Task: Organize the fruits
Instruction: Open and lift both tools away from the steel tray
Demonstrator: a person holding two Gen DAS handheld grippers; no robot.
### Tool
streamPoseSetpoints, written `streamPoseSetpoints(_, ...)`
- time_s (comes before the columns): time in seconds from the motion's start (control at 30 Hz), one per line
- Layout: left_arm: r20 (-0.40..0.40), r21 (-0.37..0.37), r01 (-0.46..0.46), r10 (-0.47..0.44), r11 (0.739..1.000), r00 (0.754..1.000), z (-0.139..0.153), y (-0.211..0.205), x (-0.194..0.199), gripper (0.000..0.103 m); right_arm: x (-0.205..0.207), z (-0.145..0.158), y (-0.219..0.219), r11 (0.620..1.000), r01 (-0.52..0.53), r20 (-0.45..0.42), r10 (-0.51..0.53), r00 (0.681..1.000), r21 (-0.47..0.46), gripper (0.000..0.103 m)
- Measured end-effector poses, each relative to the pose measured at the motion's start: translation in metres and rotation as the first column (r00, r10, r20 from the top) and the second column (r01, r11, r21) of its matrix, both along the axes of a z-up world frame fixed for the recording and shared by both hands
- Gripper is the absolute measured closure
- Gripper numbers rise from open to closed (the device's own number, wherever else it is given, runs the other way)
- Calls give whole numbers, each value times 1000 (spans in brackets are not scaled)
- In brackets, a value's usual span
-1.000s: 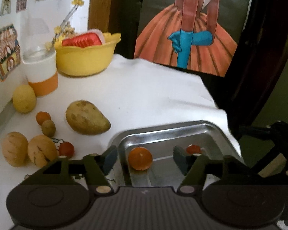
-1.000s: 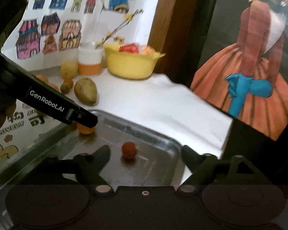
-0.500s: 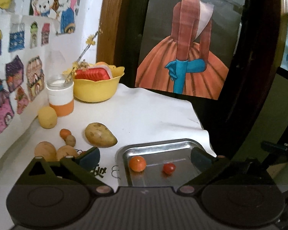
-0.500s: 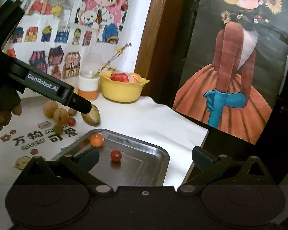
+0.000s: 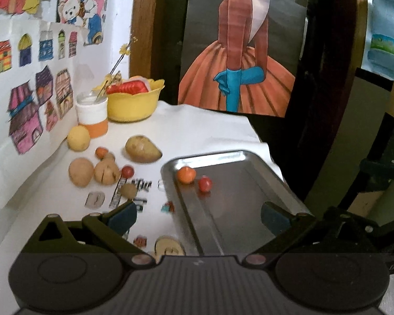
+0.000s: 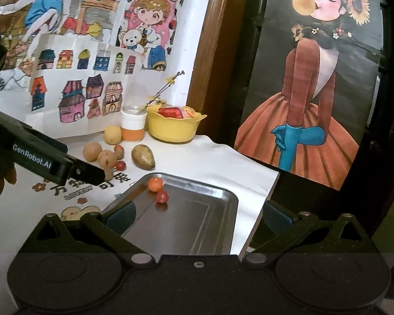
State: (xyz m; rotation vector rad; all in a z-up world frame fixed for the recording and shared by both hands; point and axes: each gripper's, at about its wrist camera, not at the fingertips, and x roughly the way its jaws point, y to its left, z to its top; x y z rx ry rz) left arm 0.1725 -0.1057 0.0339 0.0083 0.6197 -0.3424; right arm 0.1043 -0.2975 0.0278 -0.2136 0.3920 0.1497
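A metal tray (image 5: 249,183) (image 6: 223,197) lies on the white table and holds a small orange (image 5: 186,174) (image 6: 155,184) and a red cherry tomato (image 5: 205,184) (image 6: 162,197) near its far left corner. Left of the tray lie a mango (image 5: 142,149) (image 6: 143,156), a lemon (image 5: 78,138), two tan fruits (image 5: 81,171), another red tomato (image 5: 127,171) and several small fruits. My left gripper (image 5: 198,214) hangs open and empty over the tray's near left edge. My right gripper (image 6: 198,214) is open and empty above the tray's near side.
A yellow bowl (image 5: 134,102) (image 6: 174,128) with red contents and a white-and-orange cup (image 5: 92,116) stand at the back by the papered wall. The table's right edge drops off beside a dark door with a poster. The other gripper's body (image 6: 39,155) crosses the left of the right wrist view.
Both grippers have pulled back and up from the tray, which now looks smaller, and their jaws have widened. The orange and tomato stay in the tray.
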Motion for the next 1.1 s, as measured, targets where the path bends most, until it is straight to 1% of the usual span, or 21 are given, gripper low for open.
streamPoseSetpoints(0.2,-22,-5,-28,28,1000,999,-6,13,-31,1,-29,-5,13,1000,4,-30,-4,1000,12,1)
streamPoseSetpoints(0.4,-30,-1,-76,76,997,997,-6,29,-59,1,-57,-10,23,999,18,-83,-15,996,32,1)
streamPoseSetpoints(0.67,-60,-3,-128,128,992,990,-11,53,-84,0,-91,-15,34,997,23,-117,-14,993,75,1)
streamPoseSetpoints(0.8,-79,16,-154,155,988,985,-16,63,-94,0,-98,-18,40,996,16,-139,-3,990,90,1)
streamPoseSetpoints(1.0,-121,17,-199,200,980,972,-27,80,-107,0,-99,-21,54,998,-17,-170,28,985,65,1)
streamPoseSetpoints(1.1,-137,24,-223,224,975,965,-32,89,-109,0,-97,-24,64,998,-38,-205,49,978,58,1)
